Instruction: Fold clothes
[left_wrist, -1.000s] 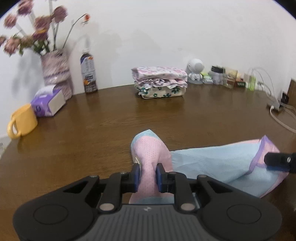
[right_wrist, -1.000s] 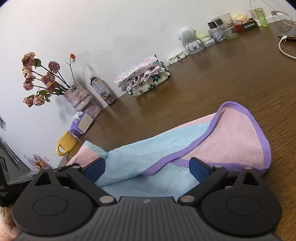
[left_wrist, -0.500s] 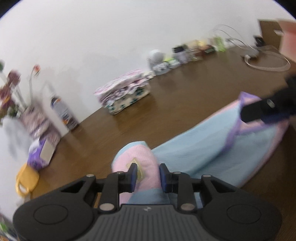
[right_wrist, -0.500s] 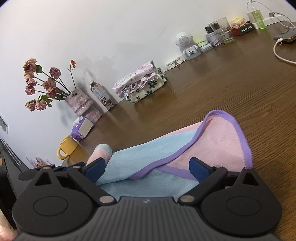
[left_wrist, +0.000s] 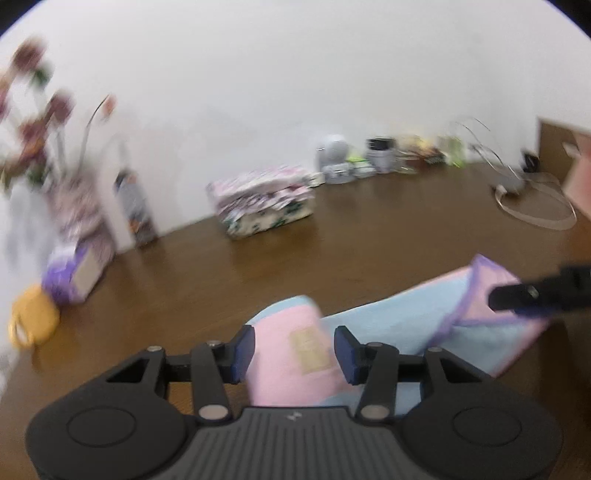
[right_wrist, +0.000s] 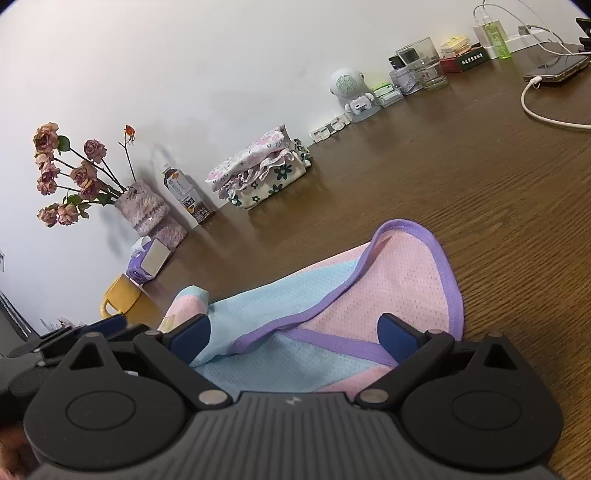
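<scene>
Left wrist view: left gripper (left_wrist: 293, 354) jaws opening, the pink folded end of the garment (left_wrist: 399, 325) sits between the pads, which no longer press on it, gap visible each side. Garment lies on the wooden table (left_wrist: 258, 266), long axis running from the fingers out toward 2 o'clock, to the purple-trimmed end where the right gripper's dark finger (left_wrist: 532, 295) shows at 3 o'clock. View is blurred.

Right wrist view: right gripper (right_wrist: 293, 332) fingers wide apart, straddling the purple-trimmed pink end, not pinching. Garment extends toward 9 o'clock, its rolled pink end by the left gripper's blue pad (right_wrist: 107, 325). Each hand has its own end; the right hand is nearer the trimmed hem. Stack of folded clothes (right_wrist: 258, 173) at 12 o'clock, well apart.
</scene>
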